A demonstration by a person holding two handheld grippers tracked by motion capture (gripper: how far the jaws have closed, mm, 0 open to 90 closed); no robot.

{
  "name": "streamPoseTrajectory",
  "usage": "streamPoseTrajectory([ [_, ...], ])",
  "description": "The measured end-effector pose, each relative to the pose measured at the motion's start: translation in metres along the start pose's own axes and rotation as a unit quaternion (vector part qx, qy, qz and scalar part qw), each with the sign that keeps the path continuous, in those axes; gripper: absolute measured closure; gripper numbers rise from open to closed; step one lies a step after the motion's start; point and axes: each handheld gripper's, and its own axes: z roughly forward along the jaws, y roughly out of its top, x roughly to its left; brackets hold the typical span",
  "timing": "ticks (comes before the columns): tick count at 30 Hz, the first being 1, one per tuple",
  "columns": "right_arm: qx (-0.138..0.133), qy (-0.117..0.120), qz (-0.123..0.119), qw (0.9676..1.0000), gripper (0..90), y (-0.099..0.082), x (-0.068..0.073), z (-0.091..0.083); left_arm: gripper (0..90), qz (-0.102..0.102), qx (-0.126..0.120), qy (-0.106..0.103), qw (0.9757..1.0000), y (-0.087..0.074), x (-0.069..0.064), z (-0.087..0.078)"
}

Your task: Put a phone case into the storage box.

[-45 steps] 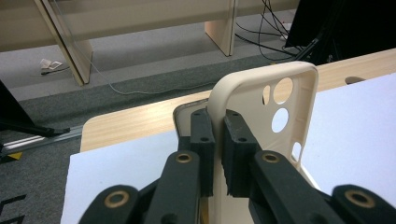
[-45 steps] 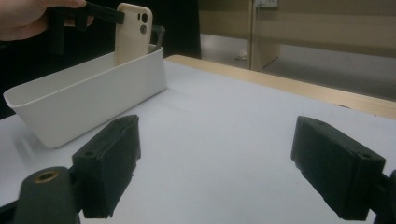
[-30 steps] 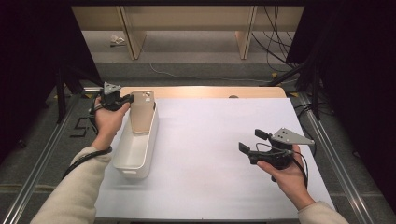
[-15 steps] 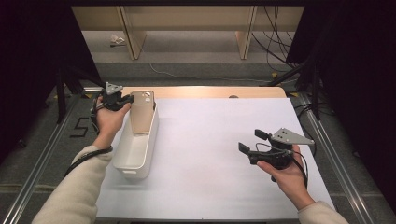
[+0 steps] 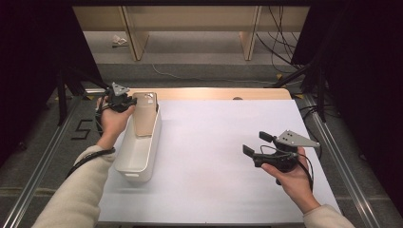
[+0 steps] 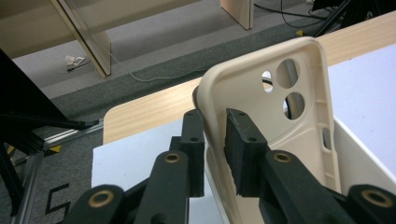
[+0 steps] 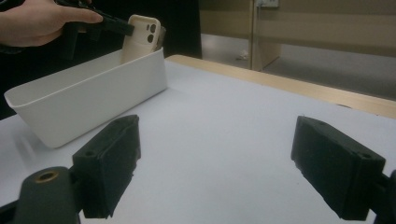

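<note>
A beige phone case (image 5: 144, 116) stands upright at the far end of a white bin (image 5: 153, 151), leaning on its end wall. My left gripper (image 5: 132, 101) reaches in from the left at the case's top. In the left gripper view the case (image 6: 280, 135) has its side edge between the two black jaws of the left gripper (image 6: 215, 116). Those jaws have just been opening and stand slightly off the edge. My right gripper (image 5: 255, 142) hovers wide open over the white sheet at the right, with nothing between its jaws. The right gripper view also has the case (image 7: 140, 37) and the bin (image 7: 93, 102).
A white sheet (image 5: 214, 156) covers the table, with a wooden strip (image 5: 214, 93) along its far edge. Beyond it are grey floor, wooden furniture legs (image 5: 135, 42) and cables (image 5: 280, 42). Metal rails (image 5: 332, 142) run along both sides.
</note>
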Motion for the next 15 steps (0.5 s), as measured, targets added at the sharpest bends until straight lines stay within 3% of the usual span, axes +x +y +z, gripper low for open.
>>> streamPoseTrajectory([
  [8, 0.001, 0.000, 0.000, 1.0000, 16.7, 0.0000, 0.0000, 0.0001, 67.2, 0.017, 0.010, 0.005, 0.9998, -0.0028, -0.0040, 0.0040],
  [15, 0.001, 0.001, 0.000, 1.0000, 16.7, 0.0000, 0.0001, 0.0001, 58.1, 0.013, 0.007, 0.008, 0.9999, 0.0012, -0.0052, 0.0012],
])
